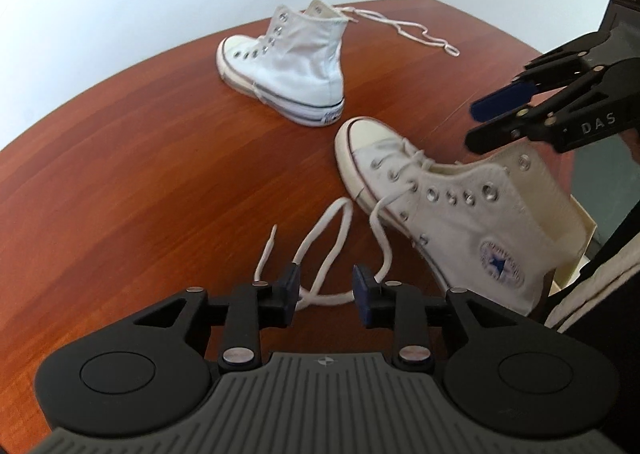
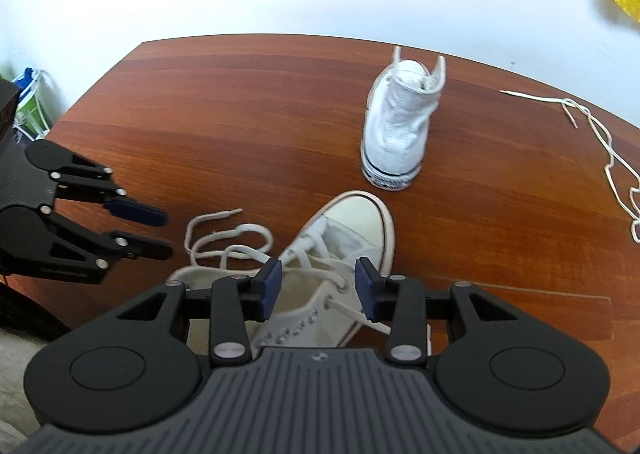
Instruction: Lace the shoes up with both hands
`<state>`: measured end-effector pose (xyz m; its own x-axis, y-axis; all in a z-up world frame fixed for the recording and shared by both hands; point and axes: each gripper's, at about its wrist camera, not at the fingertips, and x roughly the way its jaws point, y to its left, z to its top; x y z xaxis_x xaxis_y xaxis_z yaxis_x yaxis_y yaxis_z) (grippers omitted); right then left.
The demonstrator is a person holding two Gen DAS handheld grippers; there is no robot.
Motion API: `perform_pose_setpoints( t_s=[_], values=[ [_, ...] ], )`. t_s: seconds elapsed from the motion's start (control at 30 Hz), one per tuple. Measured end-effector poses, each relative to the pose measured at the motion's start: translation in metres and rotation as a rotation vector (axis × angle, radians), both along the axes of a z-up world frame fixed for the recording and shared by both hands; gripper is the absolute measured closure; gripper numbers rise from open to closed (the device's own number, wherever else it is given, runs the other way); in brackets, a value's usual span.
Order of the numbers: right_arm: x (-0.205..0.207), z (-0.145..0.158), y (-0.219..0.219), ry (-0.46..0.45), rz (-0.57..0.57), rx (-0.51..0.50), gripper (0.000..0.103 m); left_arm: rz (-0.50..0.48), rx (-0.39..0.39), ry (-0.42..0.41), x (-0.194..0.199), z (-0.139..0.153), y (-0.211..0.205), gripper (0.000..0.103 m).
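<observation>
Between the released left fingers (image 1: 324, 290) lies the lace (image 1: 320, 250); the right fingers (image 2: 318, 286), also released, hover over the near shoe (image 2: 344, 254).

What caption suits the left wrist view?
Open left tool over loose lace beside half-laced near shoe; unlaced far shoe behind.

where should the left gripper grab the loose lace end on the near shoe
Grip the lace end just behind its stiff tip, coming down from above. It lies flat on the table, apart from the near shoe, ahead of the open left gripper. The fingers should probably straddle it crosswise, since the strand is thin and flat.
</observation>
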<state>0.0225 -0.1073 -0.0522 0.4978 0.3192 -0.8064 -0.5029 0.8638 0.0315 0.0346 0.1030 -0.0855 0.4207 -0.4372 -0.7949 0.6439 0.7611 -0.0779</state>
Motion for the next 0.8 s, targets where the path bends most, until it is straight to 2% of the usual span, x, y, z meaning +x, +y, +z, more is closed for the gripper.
perform_pose_setpoints(
  t_s=[0.17,0.47,0.63,0.8],
  values=[
    [-0.002,-0.002,-0.01,0.006,-0.036,-0.019,0.061,0.028,0.005,-0.003,0.003,-0.004,0.004,0.07],
    [-0.014,-0.006,-0.035,0.032,-0.113,-0.044,0.061,0.005,0.01,0.005,0.001,-0.004,-0.005,0.06],
    [-0.019,-0.012,-0.048,0.056,-0.149,-0.066,0.062,0.02,-0.025,0.042,0.005,0.002,-0.009,0.06],
    [-0.012,-0.021,-0.06,0.08,-0.176,-0.061,0.063,0.047,-0.058,0.077,0.011,0.016,-0.014,0.053]
  ],
)
